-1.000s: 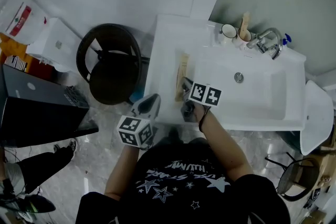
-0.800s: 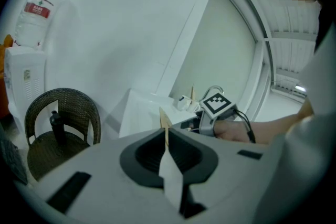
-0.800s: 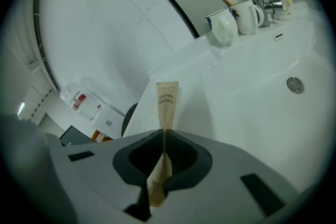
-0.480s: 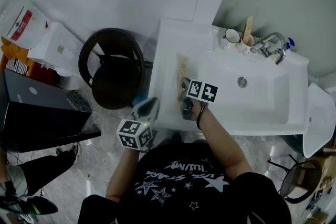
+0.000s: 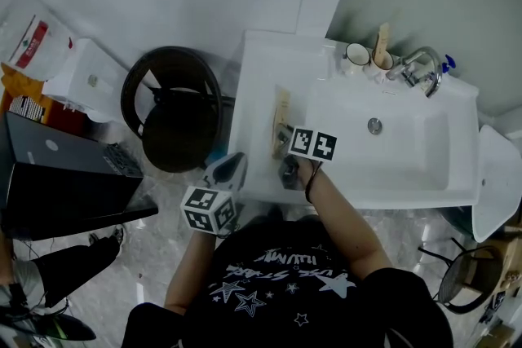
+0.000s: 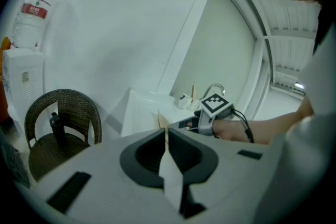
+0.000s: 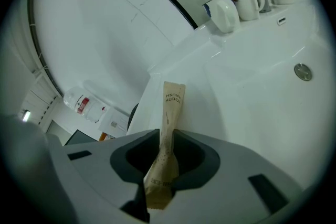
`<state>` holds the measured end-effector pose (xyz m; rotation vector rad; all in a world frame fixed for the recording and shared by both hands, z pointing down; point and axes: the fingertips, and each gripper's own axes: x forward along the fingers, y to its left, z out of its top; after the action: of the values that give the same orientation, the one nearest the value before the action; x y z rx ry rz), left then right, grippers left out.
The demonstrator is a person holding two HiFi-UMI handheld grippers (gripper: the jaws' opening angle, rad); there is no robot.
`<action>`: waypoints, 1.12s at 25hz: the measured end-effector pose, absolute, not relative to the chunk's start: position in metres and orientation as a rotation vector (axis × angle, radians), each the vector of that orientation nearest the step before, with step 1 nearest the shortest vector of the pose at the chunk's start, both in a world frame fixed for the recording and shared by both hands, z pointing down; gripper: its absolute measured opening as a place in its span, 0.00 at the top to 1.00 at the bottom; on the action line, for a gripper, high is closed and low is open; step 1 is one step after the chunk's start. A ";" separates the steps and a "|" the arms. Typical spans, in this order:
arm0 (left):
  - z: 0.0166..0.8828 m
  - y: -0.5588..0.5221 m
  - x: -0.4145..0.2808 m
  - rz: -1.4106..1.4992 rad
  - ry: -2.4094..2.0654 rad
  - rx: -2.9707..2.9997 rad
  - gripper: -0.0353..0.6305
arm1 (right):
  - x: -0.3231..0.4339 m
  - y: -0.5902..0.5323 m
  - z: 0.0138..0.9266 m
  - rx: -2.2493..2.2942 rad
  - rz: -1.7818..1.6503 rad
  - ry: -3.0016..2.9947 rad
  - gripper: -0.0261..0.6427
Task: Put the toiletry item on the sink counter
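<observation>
The toiletry item is a tan paper toothbrush packet [image 5: 280,116] [image 7: 171,103] lying lengthwise on the white sink counter [image 5: 257,73] [image 7: 195,77], left of the basin. My right gripper [image 5: 281,144] [image 7: 164,140] is at its near end. The packet's near end runs between the jaws, which are opening; a dark gap shows beside it. My left gripper [image 5: 229,168] [image 6: 166,136] hangs off the counter's front left corner, shut with nothing in it.
The basin [image 5: 391,155] fills the counter's right side. Two cups [image 5: 365,55] [image 7: 232,5] and a faucet [image 5: 420,65] stand at the back. A dark wicker chair [image 5: 170,108] [image 6: 59,122] sits left of the counter, with a water dispenser [image 5: 81,71] beyond.
The right gripper has stayed at the packet's near end on the counter. The left gripper has kept its place off the counter's front corner.
</observation>
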<state>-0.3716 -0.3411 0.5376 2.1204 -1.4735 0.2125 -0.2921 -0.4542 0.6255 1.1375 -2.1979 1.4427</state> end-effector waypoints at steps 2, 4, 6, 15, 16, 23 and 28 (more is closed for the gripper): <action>0.537 -0.341 -0.371 0.211 -1.475 2.122 0.91 | -0.292 -0.451 0.625 1.118 1.438 -2.199 0.83; 0.537 -0.341 -0.370 0.208 -1.475 2.124 0.91 | -0.291 -0.448 0.625 1.107 1.428 -2.199 0.81; 0.537 -0.342 -0.367 0.210 -1.473 2.127 0.91 | -0.288 -0.446 0.625 1.100 1.420 -2.198 0.79; 0.525 -0.344 -0.347 0.211 -1.478 2.158 0.91 | -0.263 -0.439 0.610 1.109 1.383 -2.239 0.78; 0.523 -0.343 -0.344 0.210 -1.480 2.161 0.91 | -0.260 -0.438 0.607 1.107 1.375 -2.247 0.78; 0.511 -0.336 -0.320 0.197 -1.509 2.166 0.91 | -0.234 -0.428 0.585 1.046 1.302 -2.333 0.85; 0.503 -0.325 -0.300 0.190 -1.540 2.158 0.91 | -0.207 -0.414 0.573 1.025 1.229 -2.351 0.92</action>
<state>-0.3000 -0.3250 0.5031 2.1576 -1.5401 0.1902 -0.2074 -0.4135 0.5728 1.0252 -2.3514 1.2290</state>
